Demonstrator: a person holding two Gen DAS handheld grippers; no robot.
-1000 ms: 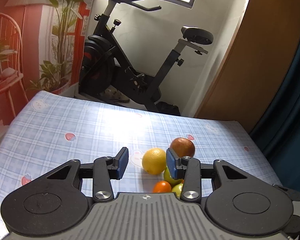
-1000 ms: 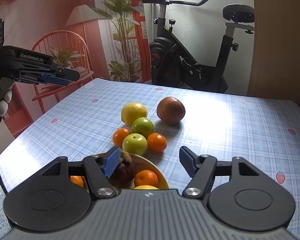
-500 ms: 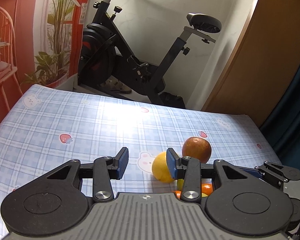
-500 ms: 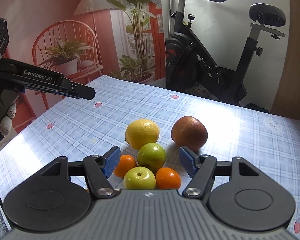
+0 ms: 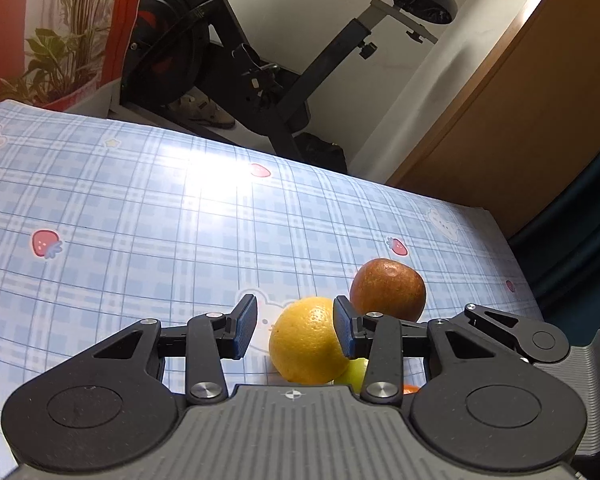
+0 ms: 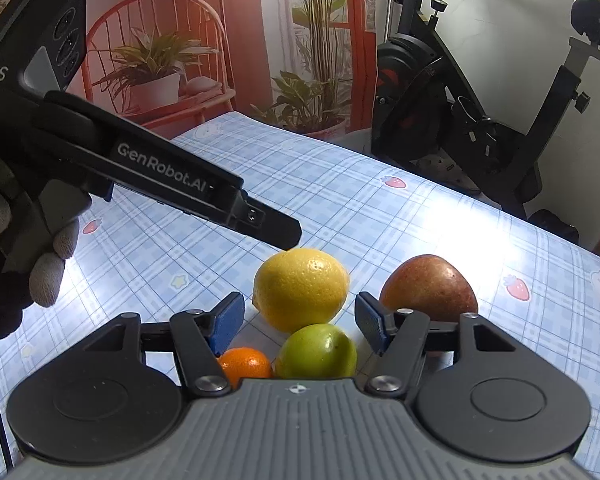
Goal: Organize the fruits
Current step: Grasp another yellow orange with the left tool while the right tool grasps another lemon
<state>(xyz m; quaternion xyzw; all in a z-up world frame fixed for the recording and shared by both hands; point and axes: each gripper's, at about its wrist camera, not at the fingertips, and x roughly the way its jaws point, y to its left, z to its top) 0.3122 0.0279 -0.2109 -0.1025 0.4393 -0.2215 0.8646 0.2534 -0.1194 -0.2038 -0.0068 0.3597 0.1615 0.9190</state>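
A yellow lemon (image 5: 306, 342) (image 6: 300, 288) lies on the blue checked tablecloth (image 5: 140, 220) with a red-brown apple (image 5: 388, 290) (image 6: 430, 284) beside it. A green apple (image 6: 318, 352) and a small orange (image 6: 246, 364) lie in front of them. My left gripper (image 5: 295, 330) is open, its jaws just above and around the lemon's near side. My right gripper (image 6: 300, 322) is open and empty, over the green apple. The left gripper also shows in the right wrist view (image 6: 276, 232), its tip right above the lemon.
An exercise bike (image 5: 260, 52) (image 6: 480, 112) stands behind the table's far edge. A wooden door (image 5: 520, 120) is at the right. A red chair with potted plants (image 6: 156, 72) stands at the left. The right gripper shows at the left wrist view's right edge (image 5: 512, 332).
Both grippers have moved forward and down toward the fruit pile. The left gripper now reaches the lemon. The bowl has dropped out of the right wrist view.
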